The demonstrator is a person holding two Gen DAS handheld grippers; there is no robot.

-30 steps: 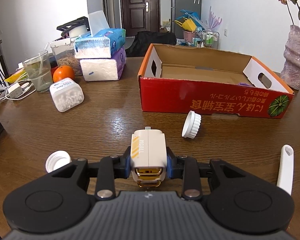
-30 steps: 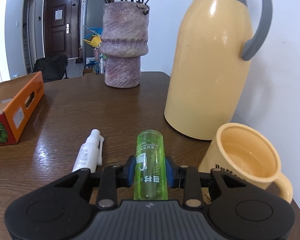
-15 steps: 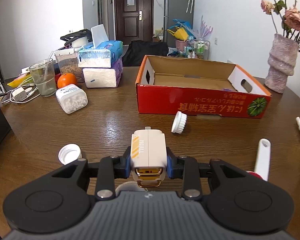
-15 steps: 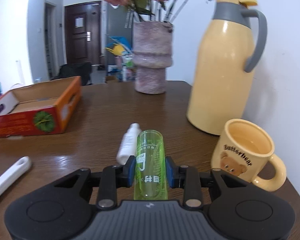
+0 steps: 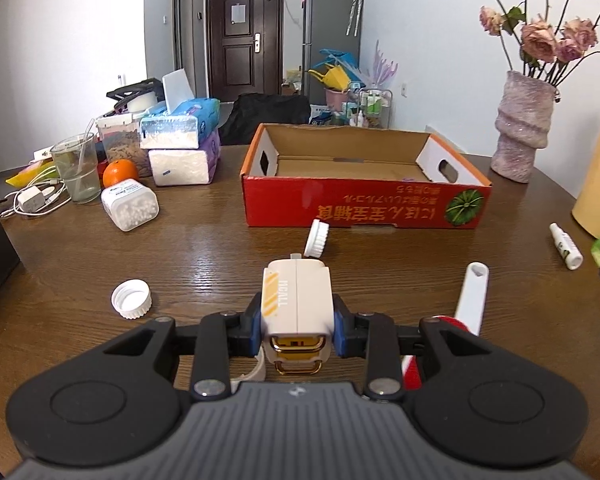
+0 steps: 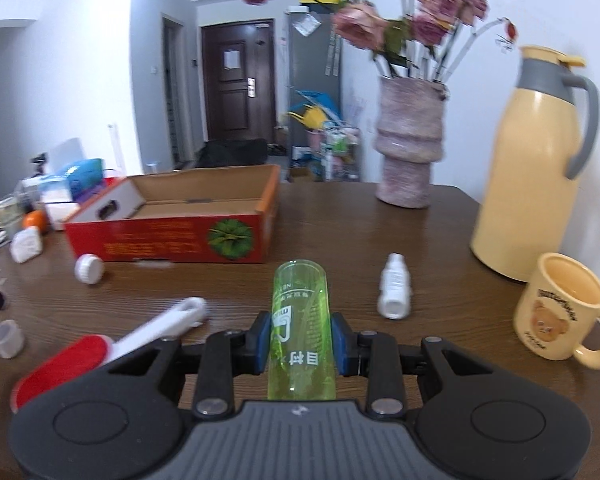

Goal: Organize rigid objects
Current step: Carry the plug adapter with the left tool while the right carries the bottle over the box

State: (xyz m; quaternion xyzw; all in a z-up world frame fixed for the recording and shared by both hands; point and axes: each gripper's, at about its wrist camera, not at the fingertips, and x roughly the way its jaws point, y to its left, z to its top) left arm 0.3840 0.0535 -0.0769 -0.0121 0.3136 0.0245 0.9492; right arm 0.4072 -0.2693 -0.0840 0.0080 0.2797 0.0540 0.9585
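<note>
- Between my left gripper [image 5: 298, 330] pads sits a cream power bank [image 5: 297, 300], clamped; stiff, smooth, probably weighty, so I'd grip its flat sides.
- Right gripper [image 6: 302, 340] pinches a green plastic tube [image 6: 301, 320]: light, slippery, round.
- Both are above the counter [image 5: 204, 264], short of the red cardboard box [image 5: 364, 208].

The red box [image 5: 364, 204] stands open-topped at the far middle of the table [image 5: 204, 256], its inside bare but for 1 small item at the right end, so access from above is unobstructed. Before its front wall, 1 ridged cap [image 5: 317, 237] stands on edge just beside the box, with bare wood on both sides; a second cap [image 5: 131, 298] lies near left, and a white-handled brush [image 6: 148, 332] and small bottle [image 6: 394, 291] lie to the right. Right flank is blocked by vase [image 6: 410, 146], flask [image 6: 536, 168] and mug [image 6: 560, 306]; far left by tissue packs [image 5: 180, 144], glass [image 5: 76, 168] and cables.
</note>
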